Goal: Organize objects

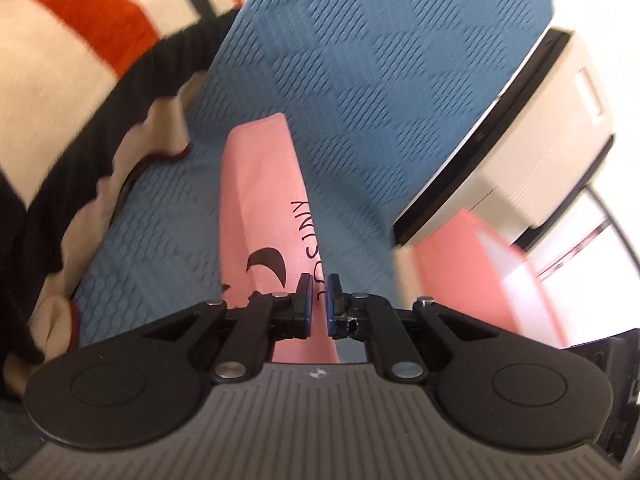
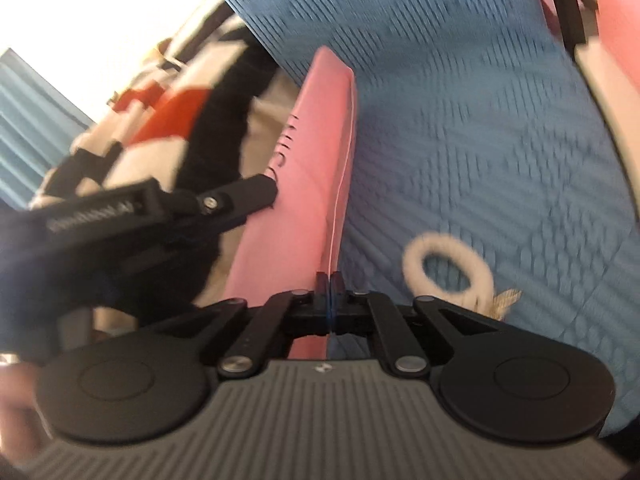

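Note:
A pink cloth with black print (image 1: pixel 264 200) lies folded on a blue textured bed cover (image 1: pixel 380 80). My left gripper (image 1: pixel 319 300) is shut on the cloth's near edge; a thin layer sits between the blue pads. In the right wrist view the same pink cloth (image 2: pixel 312 160) runs away from the camera. My right gripper (image 2: pixel 330 296) is shut on its near edge with the pads pressed together. The left gripper's black body (image 2: pixel 168 208) shows at the left of that view, touching the cloth.
A striped red, black and cream blanket (image 1: pixel 80 80) lies left of the cloth. A white box-like unit (image 1: pixel 532 152) stands at the bed's right edge, above pink bedding (image 1: pixel 472 276). A cream fuzzy ring with a gold tag (image 2: pixel 448 268) lies on the blue cover.

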`<state>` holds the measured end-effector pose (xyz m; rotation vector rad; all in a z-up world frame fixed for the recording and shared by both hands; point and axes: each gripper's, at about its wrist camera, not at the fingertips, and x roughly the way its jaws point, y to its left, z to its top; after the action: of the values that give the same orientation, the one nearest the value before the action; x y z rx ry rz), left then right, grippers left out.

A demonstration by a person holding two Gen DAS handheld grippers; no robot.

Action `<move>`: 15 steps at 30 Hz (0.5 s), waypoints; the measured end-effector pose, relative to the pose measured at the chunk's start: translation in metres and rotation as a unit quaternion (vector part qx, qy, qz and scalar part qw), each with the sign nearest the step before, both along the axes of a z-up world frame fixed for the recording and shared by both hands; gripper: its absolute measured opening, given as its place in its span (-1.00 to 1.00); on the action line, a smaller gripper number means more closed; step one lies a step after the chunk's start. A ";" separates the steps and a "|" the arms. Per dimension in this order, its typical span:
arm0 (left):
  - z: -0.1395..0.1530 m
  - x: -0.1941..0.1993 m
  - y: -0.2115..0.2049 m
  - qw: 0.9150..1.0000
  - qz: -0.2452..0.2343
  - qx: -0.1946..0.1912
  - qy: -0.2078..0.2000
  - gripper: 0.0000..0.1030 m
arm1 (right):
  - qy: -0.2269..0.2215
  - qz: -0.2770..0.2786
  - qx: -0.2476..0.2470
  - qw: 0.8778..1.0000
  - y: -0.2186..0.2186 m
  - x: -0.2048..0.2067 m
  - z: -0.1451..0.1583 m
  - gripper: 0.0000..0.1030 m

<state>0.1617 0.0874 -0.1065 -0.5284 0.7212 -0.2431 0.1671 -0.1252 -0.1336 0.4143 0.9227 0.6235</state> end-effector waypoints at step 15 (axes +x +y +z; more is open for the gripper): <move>-0.001 0.066 -0.001 1.000 -0.019 -0.011 -0.004 -0.85 | -0.088 -0.023 -0.067 0.994 -0.033 0.038 0.049 -0.94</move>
<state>0.2274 0.0867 -0.1078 -0.5344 0.7214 -0.2895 0.2047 -0.1584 -0.0846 0.2558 0.7803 0.5439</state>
